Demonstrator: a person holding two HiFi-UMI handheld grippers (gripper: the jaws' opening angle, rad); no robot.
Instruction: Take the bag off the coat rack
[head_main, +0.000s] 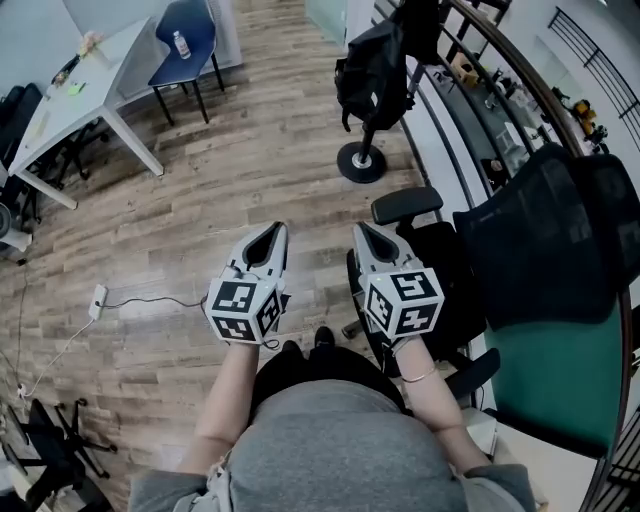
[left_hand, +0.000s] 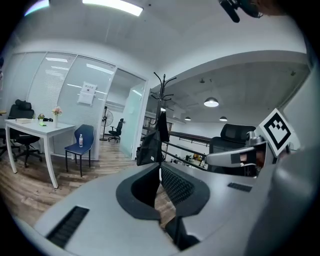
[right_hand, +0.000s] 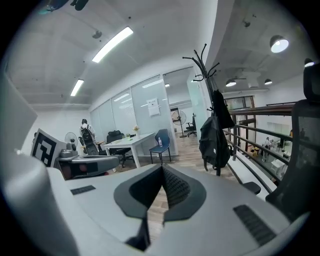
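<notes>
A black bag (head_main: 372, 75) hangs on a black coat rack (head_main: 362, 160) that stands on a round base by the railing, well ahead of me. The bag (left_hand: 149, 147) shows behind the jaw tips in the left gripper view. In the right gripper view the bag (right_hand: 214, 140) hangs to the right of the jaws, under the rack's hooks (right_hand: 202, 62). My left gripper (head_main: 276, 232) and right gripper (head_main: 362, 232) are held side by side over the wooden floor, both shut with nothing between the jaws, far short of the bag.
A black and green office chair (head_main: 540, 290) stands close at my right, against the railing (head_main: 500, 60). A white desk (head_main: 75, 95) and a blue chair (head_main: 185, 45) stand at the far left. A power strip and cable (head_main: 98, 300) lie on the floor.
</notes>
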